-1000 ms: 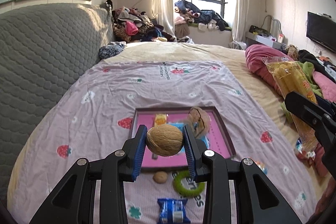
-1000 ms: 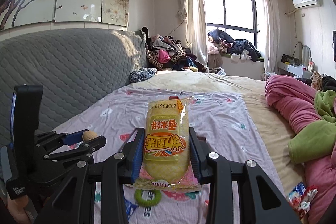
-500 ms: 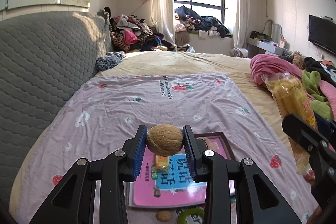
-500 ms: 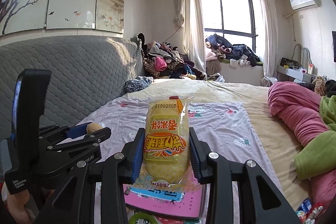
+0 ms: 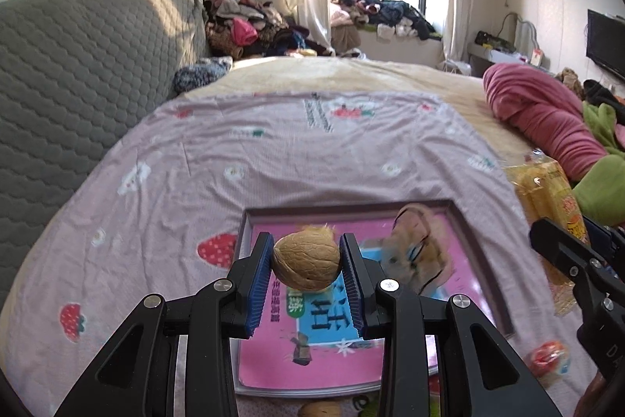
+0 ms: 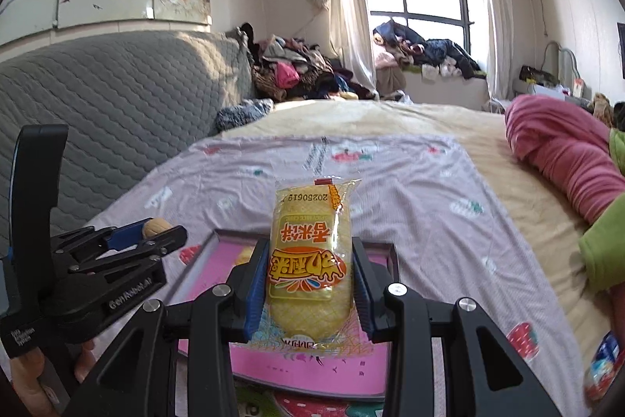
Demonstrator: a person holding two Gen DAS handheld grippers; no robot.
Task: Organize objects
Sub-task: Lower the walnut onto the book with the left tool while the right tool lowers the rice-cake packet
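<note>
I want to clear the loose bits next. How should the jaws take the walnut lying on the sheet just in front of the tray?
Grip the loose walnut across its rounded middle, coming from above: it lies low on the sheet close to the tray, so a level approach would probably snag.

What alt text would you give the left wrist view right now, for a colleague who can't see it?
The left claw grips a walnut between its blue pads, above a pink tray lying on a strawberry-print bedspread. The right claw enters at the right edge with a yellow snack packet; a second walnut lies at the bottom edge.
</note>
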